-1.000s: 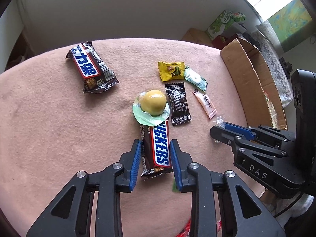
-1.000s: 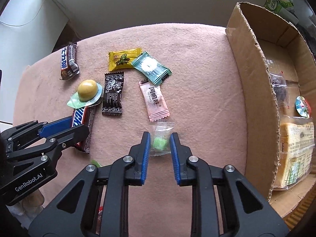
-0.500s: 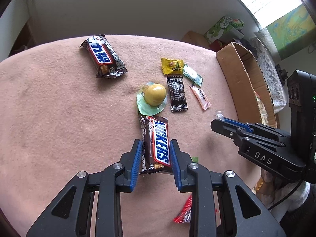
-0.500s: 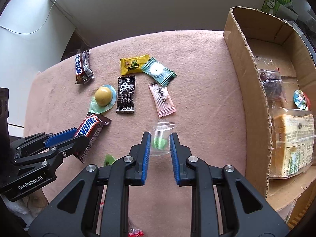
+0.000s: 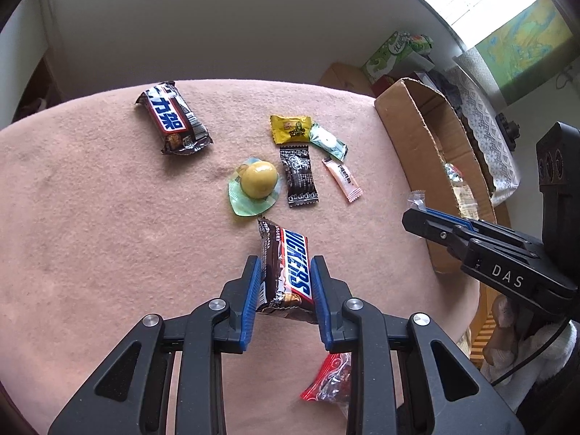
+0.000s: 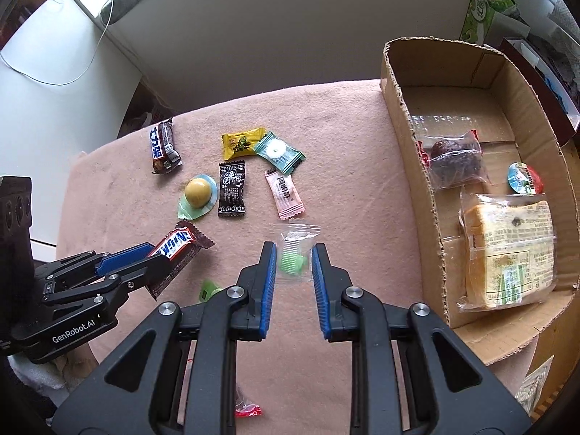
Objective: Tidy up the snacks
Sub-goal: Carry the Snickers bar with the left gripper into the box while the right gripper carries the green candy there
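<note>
Your pink cloth-covered table (image 6: pixel 348 127) carries loose wrapped snacks (image 6: pixel 232 188), a red packet (image 5: pixel 328 380) and the cardboard box (image 6: pixel 409 152).

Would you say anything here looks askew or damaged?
The cardboard box has a ragged, torn rim. Loose snacks lie at mixed angles on the pink cloth; the yellow wrapper and mint one overlap. Nothing looks spilled.
</note>
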Action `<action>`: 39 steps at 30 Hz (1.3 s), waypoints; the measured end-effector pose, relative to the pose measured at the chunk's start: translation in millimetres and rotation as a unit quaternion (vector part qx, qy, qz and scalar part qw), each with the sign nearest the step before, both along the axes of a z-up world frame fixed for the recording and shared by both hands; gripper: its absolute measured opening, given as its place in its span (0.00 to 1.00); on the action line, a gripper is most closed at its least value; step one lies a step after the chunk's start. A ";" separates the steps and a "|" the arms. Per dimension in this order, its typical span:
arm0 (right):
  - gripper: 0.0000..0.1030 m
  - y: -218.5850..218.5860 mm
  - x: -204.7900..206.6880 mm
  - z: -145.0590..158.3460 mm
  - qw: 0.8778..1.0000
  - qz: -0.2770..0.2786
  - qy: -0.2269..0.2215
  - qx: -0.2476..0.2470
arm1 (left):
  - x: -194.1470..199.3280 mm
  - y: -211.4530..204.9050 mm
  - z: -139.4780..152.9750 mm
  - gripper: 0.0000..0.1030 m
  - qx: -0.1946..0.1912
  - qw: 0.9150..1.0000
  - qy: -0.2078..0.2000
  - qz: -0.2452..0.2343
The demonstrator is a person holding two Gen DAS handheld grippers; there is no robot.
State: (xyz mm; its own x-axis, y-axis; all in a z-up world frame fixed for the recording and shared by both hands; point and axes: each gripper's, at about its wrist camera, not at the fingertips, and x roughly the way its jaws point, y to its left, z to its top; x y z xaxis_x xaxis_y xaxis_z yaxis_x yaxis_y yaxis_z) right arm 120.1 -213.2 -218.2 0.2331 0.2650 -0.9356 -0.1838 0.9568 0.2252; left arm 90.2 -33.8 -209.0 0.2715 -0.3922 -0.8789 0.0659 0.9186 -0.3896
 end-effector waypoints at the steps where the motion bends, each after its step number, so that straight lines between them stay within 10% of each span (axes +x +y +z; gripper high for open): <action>1: 0.20 -2.2 -0.7 2.6 1.000 -0.003 -0.002 0.002 | -0.2 0.6 2.3 0.26 -0.003 1.000 -0.001 0.001; 22: 0.20 -103.7 19.8 61.6 0.995 -0.074 -0.067 0.002 | 46.5 -57.2 53.5 0.26 -0.058 0.996 -0.064 -0.031; 39: 0.20 -156.6 78.8 51.6 0.993 -0.072 -0.090 -0.014 | 101.2 -141.0 50.5 0.25 -0.072 0.991 -0.098 -0.054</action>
